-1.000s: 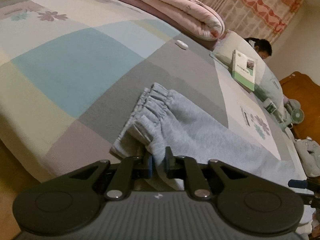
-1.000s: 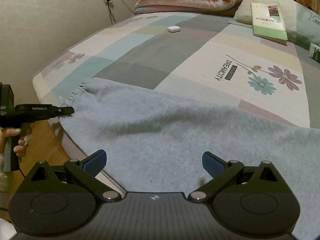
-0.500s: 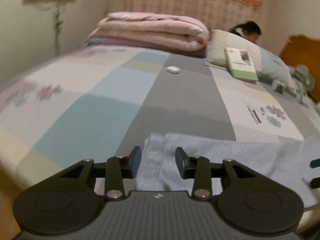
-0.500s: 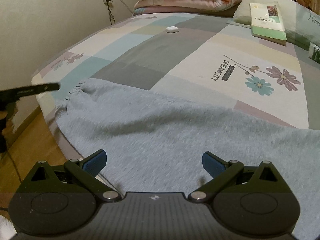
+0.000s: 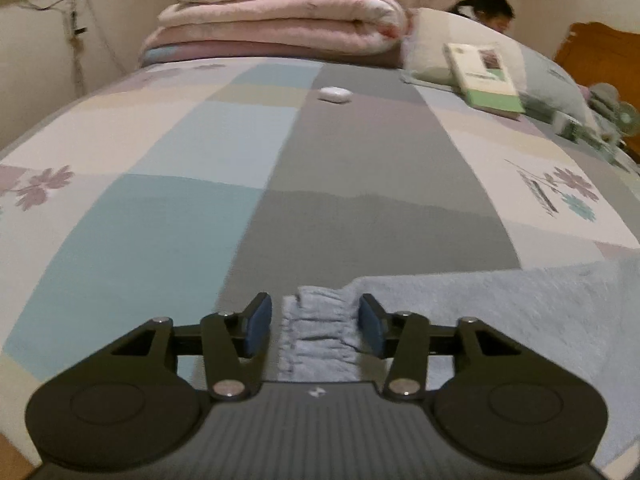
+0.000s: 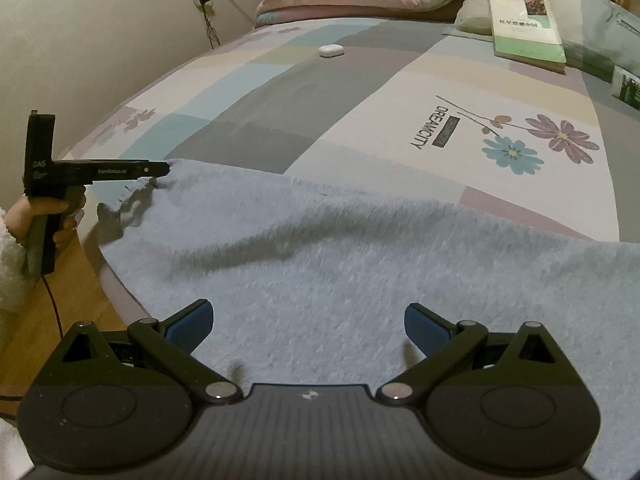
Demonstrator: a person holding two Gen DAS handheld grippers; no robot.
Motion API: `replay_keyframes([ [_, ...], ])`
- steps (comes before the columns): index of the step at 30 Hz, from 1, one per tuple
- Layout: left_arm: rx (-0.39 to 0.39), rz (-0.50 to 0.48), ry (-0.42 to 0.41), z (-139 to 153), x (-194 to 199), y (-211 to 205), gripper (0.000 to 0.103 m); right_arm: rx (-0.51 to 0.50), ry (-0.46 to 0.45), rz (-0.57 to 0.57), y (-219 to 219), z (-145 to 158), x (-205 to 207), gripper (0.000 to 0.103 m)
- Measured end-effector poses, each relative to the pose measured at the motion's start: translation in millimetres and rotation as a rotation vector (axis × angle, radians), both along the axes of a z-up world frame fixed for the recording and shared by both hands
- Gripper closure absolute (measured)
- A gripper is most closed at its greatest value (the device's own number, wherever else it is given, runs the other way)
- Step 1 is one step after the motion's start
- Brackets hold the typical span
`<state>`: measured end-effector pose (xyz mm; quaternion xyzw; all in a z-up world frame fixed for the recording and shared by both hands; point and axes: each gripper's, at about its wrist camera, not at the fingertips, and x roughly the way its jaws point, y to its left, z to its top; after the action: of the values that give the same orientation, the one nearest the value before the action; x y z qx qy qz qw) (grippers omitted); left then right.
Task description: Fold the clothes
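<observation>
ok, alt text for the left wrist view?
Open left tongs straddle the gathered cuff of light blue fleece trousers lying on a pastel patchwork bedspread. Beyond: folded pink quilt, green book.

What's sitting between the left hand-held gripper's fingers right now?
The gathered elastic cuff of the grey-blue sweatpants lies between the open fingers of the left hand-held gripper, seen in the left wrist view. The pads are not closed on it.

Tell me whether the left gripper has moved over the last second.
Yes. In the right wrist view the left gripper has risen against the bedspread, and its tip now sits at the grey garment's gathered corner. Its jaws have opened and released the gathered hem.
</observation>
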<state>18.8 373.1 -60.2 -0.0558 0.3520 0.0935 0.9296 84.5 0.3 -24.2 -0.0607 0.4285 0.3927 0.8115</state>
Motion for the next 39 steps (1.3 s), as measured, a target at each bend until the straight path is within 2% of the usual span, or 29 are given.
replay_keyframes([
  [1,0.019,-0.007,-0.003,-0.2,-1.9,-2.4,0.069,-0.002,0.000,0.000,0.3,-0.2,-0.1,0.000],
  [5,0.065,-0.027,-0.026,5.6,-13.4,-9.6,0.074,-0.007,-0.001,-0.001,1.1,-0.9,-0.6,0.000],
  [11,0.191,-0.078,-0.040,9.0,-20.2,-26.8,0.074,-0.011,-0.002,0.001,2.4,-0.7,-2.8,0.000],
  [13,0.208,-0.069,-0.049,9.1,-18.9,-29.1,0.075,-0.015,-0.006,0.004,3.5,-0.1,-4.5,0.000],
  [17,0.245,-0.035,-0.141,24.6,-24.1,-35.2,0.075,-0.022,-0.022,0.003,4.5,2.4,-7.3,0.000],
  [21,0.213,0.009,-0.217,38.9,-33.3,-31.2,0.075,-0.024,-0.024,0.002,5.7,3.1,-8.1,0.000],
  [23,0.203,0.008,-0.207,39.4,-35.9,-30.9,0.073,-0.026,-0.021,0.003,6.6,2.4,-8.0,0.000],
  [24,0.198,0.008,-0.203,39.7,-37.2,-30.7,0.068,-0.030,-0.020,0.005,7.3,1.4,-8.0,0.000],
  [28,0.178,0.006,-0.184,40.8,-42.4,-30.1,0.070,-0.035,-0.023,0.017,8.5,1.9,-9.8,0.000],
  [33,0.153,0.003,-0.161,42.2,-49.0,-29.3,0.064,-0.039,-0.062,0.047,6.8,6.3,-13.6,0.000],
  [35,0.143,0.002,-0.151,42.8,-51.6,-28.9,0.061,-0.048,-0.101,0.084,6.4,9.0,-18.3,0.006],
  [37,0.133,-0.020,-0.136,43.7,-58.4,-36.6,0.055,-0.084,-0.155,0.153,8.1,11.2,-26.4,0.021],
  [39,0.123,-0.048,-0.117,42.1,-67.8,-48.2,0.053,-0.126,-0.202,0.222,9.4,11.8,-35.6,0.030],
])
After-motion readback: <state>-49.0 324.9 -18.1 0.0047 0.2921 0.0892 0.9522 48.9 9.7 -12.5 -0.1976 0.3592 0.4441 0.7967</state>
